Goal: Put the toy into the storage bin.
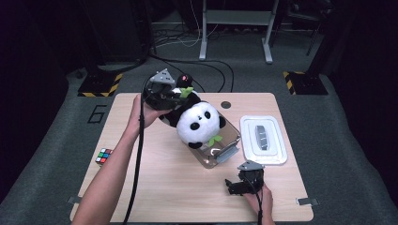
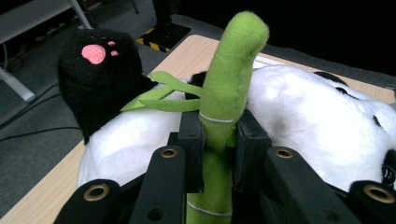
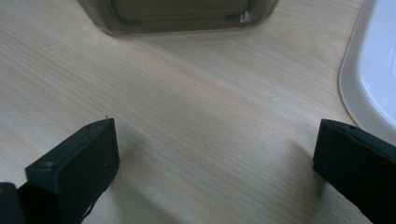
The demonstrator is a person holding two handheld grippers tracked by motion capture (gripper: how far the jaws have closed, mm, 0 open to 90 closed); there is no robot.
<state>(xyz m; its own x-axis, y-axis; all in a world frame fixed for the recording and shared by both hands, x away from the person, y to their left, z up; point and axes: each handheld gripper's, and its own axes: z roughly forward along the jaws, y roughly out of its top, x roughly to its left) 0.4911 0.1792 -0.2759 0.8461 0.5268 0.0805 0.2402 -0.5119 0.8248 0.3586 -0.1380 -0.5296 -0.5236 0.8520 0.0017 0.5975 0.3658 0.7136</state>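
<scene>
The left gripper [image 1: 174, 92] has its jaws pinched on the green bamboo stalk [image 2: 223, 100] of the panda toy [image 1: 199, 123], which lies half in the clear box [image 1: 224, 149]. It looks soft, light and floppy, so the stalk is a fair handle. The right gripper [image 1: 237, 184] rests near the lid [image 1: 263, 139], jaws wide apart, holding nothing.

Plush panda [image 1: 199, 123]: white body and head, black ears, eye patches and limbs; one black paw [image 2: 95, 70] bears pink pads. Bamboo stalk [image 2: 224, 93]: bright green with thin pale bands and green leaves. Left gripper [image 2: 219, 135] and right gripper [image 3: 215, 158]: black. Container [image 1: 220, 147]: translucent brownish grey. Lid [image 1: 263, 139]: white with a grey centre. Table [image 1: 178, 192]: pale wood grain. Puzzle cube [image 1: 103, 156]: multicoloured squares. Floor [image 1: 347, 140]: grey, with yellow-and-black hazard stripes [image 1: 112, 86].
</scene>
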